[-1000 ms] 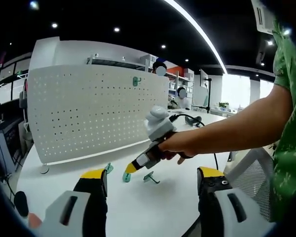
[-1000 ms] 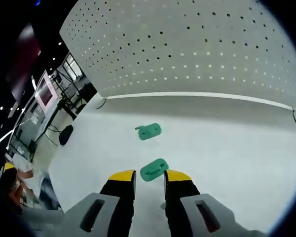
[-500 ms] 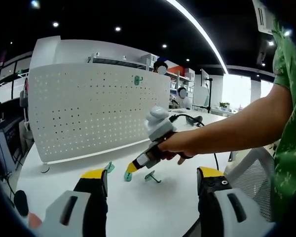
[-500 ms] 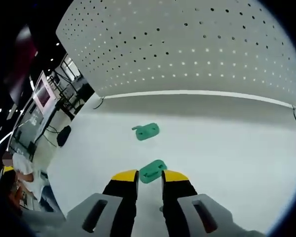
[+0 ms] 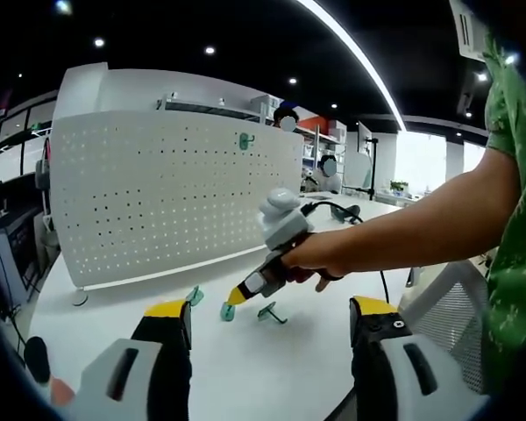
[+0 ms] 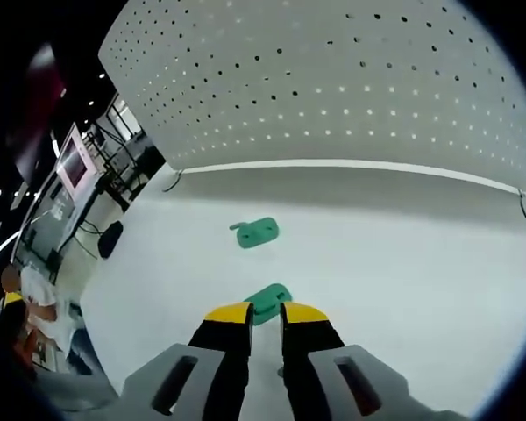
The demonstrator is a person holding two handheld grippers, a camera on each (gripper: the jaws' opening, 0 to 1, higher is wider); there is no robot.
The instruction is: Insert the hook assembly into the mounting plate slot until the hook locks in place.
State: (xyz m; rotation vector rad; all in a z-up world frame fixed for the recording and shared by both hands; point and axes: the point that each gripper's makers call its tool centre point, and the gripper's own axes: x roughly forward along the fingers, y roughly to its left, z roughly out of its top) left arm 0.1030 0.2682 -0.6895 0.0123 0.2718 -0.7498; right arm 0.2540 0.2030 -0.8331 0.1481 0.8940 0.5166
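While I look along my right gripper, its yellow-tipped jaws are close together around the near small green plastic hook piece on the white table; I cannot tell if they press on it. My left gripper has its jaws wide apart, with nothing between them. A second green hook piece lies a bit farther away on the table. Behind it stands the big white board full of little holes, with one green hook stuck near its top.
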